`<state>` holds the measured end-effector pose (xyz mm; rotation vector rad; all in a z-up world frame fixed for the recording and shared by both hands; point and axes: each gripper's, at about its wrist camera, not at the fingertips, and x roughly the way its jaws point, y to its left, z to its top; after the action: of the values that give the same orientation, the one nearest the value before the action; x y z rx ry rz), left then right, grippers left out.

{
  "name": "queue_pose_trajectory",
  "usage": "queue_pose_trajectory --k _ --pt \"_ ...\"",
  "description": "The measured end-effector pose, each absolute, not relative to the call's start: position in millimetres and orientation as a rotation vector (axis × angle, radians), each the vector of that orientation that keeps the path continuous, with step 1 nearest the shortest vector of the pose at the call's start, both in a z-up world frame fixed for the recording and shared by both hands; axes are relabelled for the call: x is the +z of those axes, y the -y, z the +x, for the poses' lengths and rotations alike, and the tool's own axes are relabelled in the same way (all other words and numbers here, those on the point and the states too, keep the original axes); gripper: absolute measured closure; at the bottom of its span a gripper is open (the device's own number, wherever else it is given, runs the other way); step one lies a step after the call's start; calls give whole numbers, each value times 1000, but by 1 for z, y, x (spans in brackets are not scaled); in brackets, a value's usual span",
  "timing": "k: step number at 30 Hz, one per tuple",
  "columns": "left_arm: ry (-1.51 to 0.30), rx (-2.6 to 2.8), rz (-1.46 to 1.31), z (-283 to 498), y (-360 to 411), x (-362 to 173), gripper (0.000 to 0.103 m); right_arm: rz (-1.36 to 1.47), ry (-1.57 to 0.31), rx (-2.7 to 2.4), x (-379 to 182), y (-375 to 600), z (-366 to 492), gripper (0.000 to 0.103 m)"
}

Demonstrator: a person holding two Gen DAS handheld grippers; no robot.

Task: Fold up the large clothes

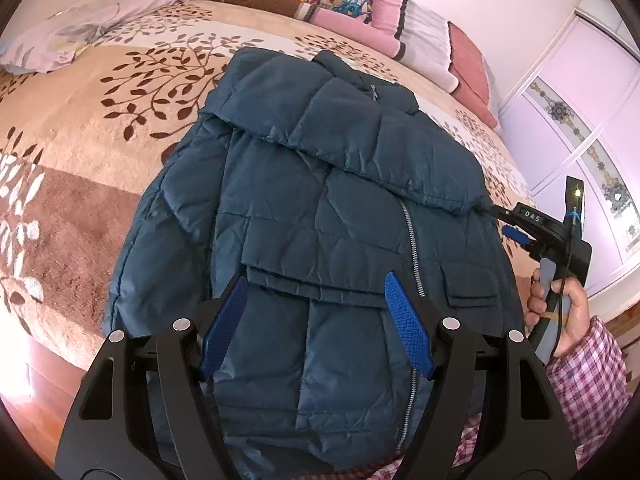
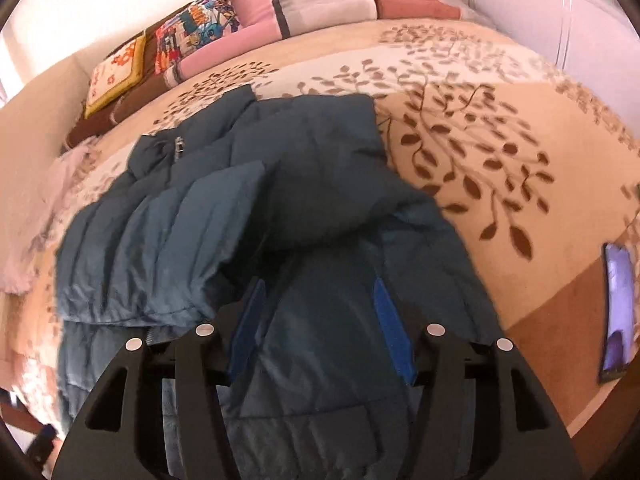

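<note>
Mid-fold. The blue padded jacket (image 1: 320, 208) lies front-up on the patterned bedspread (image 1: 100, 128), directly ahead of and beneath our left gripper (image 1: 316, 324), whose jaws stand wide and empty. One sleeve (image 1: 360, 140) already lies folded across the chest. Our right gripper (image 1: 504, 220) sits at that sleeve's cuff; its own view shows the jaws apart, gripping nothing. We judge the lengthwise folds remain undone.

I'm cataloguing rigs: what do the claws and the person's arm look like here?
Both the left claw and right claw have black angular frames with silver rivets and ribbed blue finger pads. The right one's body is marked "DAS", with a grey handle and thin black cable. The right hand wears a red-and-white checked sleeve.
</note>
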<state>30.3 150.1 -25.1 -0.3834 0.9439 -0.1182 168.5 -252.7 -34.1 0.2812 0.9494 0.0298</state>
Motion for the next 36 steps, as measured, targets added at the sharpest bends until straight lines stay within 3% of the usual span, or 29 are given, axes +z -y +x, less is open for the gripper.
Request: queue_pose_trajectory --k 7,8,9,10,12,16,21,23,25,27,36 --pt "-952 -112 -368 29 -147 -24 33 381 -988 192 -46 217 192 43" --pt "-950 -109 -368 29 -147 -23 33 385 -990 202 -49 214 196 50" --pt "-948 -107 -367 28 -147 -22 33 376 -998 204 -52 210 199 77" --pt "-946 -105 -366 28 -148 -22 33 372 -1018 215 -54 209 202 86" --pt "-942 -100 -365 27 -150 -21 33 398 -1012 225 -53 211 196 92" --pt "-953 -82 -370 29 -153 -25 33 399 -1002 224 -48 218 184 92" --pt "-949 -72 -369 28 -153 -23 32 385 -1050 206 -64 216 197 89" --pt "-948 -55 -359 26 -157 -23 29 384 -1048 199 -63 216 197 76" --pt "-949 -30 -359 25 -164 -23 28 379 -1040 189 -58 218 193 55" --pt "-947 3 -370 23 -175 -21 28 354 -1021 163 -51 223 183 47" --pt "-935 125 -378 -5 -223 -19 25 243 -964 330 -15 261 102 45"
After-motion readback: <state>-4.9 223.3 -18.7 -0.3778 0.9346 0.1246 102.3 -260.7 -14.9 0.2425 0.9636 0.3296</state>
